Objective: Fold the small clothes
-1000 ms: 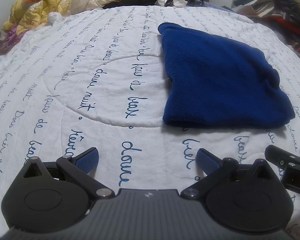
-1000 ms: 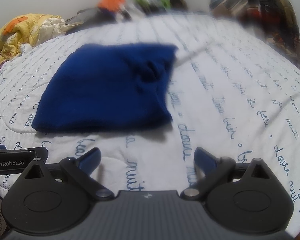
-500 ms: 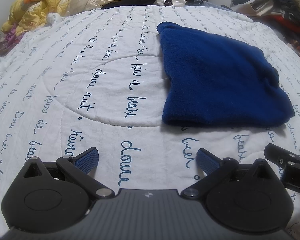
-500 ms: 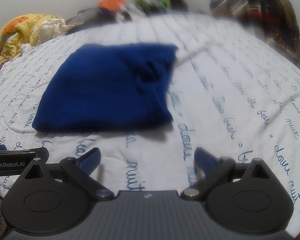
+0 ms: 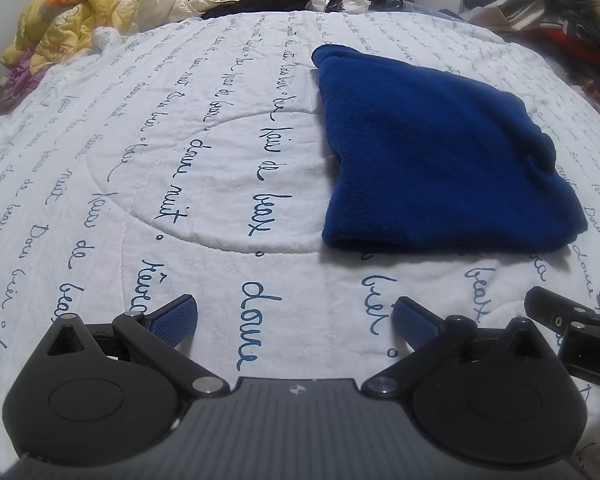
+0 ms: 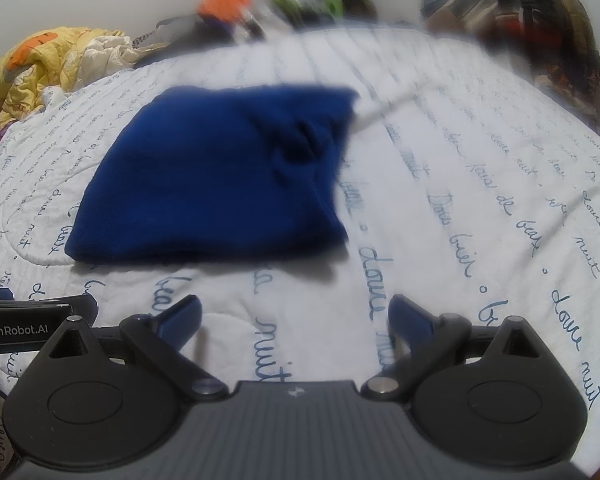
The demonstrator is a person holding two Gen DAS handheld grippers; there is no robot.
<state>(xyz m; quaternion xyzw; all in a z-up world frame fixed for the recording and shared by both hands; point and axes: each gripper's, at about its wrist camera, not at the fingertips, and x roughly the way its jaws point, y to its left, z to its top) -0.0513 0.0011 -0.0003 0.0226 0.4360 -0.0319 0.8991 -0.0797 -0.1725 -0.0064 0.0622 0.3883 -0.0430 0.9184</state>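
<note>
Garment: a folded blue fleece (image 5: 440, 152) is laid flat on the white quilted bed (image 5: 180, 160).
Left gripper (image 5: 296, 316): fingers spread wide, nothing held.
Right gripper (image 6: 296, 314): fingers likewise parted, empty, near the fleece's front edge.

The white quilt (image 5: 204, 184) lies bare across its whole left and near part — nothing stands between the left gripper (image 5: 296, 316) and the folded blue garment (image 5: 440, 160). The right gripper (image 6: 296, 316) has bare quilt ahead and to its right. The two grippers sit just beside each other. Heaped clothes (image 5: 80, 16) crowd the far edge, and a pile (image 5: 556, 20) blocks the far right corner.
</note>
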